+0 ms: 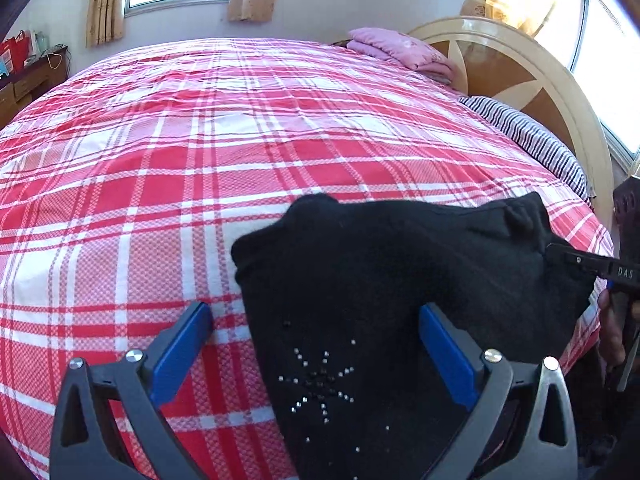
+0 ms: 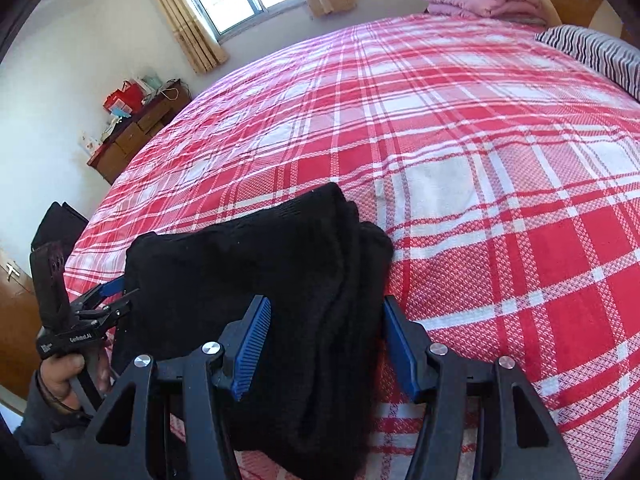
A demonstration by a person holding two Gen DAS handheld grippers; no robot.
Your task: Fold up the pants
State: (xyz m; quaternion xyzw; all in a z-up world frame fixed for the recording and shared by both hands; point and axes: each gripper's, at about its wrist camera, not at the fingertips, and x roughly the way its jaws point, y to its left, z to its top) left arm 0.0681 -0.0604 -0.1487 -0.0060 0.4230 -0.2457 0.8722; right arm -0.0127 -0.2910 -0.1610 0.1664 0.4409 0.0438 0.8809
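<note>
On the near edge of the bed: the black pants (image 1: pixel 360 280) lie as a thick folded bundle on the red plaid sheet (image 1: pixel 200 160), with one part hanging toward the person.
Left gripper (image 1: pixel 316 312): its jaws stand wide apart. The pants lie between them, but the left pad rests over bare sheet and nothing is clamped.
Right gripper (image 2: pixel 325 302): it is about half open, and the folded layers fill the gap between the blue pads. I cannot tell if the pads really press on the cloth.
Risk, layers: I think the stacked layers may slide apart if only the top one is caught, because the knit looks soft and thick.
Risk, edge: the bundle is close to the side of the bed, so a pull toward the person may drag it off.
Risk, studs: the small shiny studs (image 1: pixel 320 384) could catch on a pad and spoil the fold.
Risk, uneven pull: if one gripper closes and the other does not, the fold will probably turn crooked.
Desk (image 2: pixel 132 136): its drawers look shut, so the contents are hidden.
Red bags (image 2: pixel 120 98): they stand on the desk. What is inside them is too small to tell.
</note>
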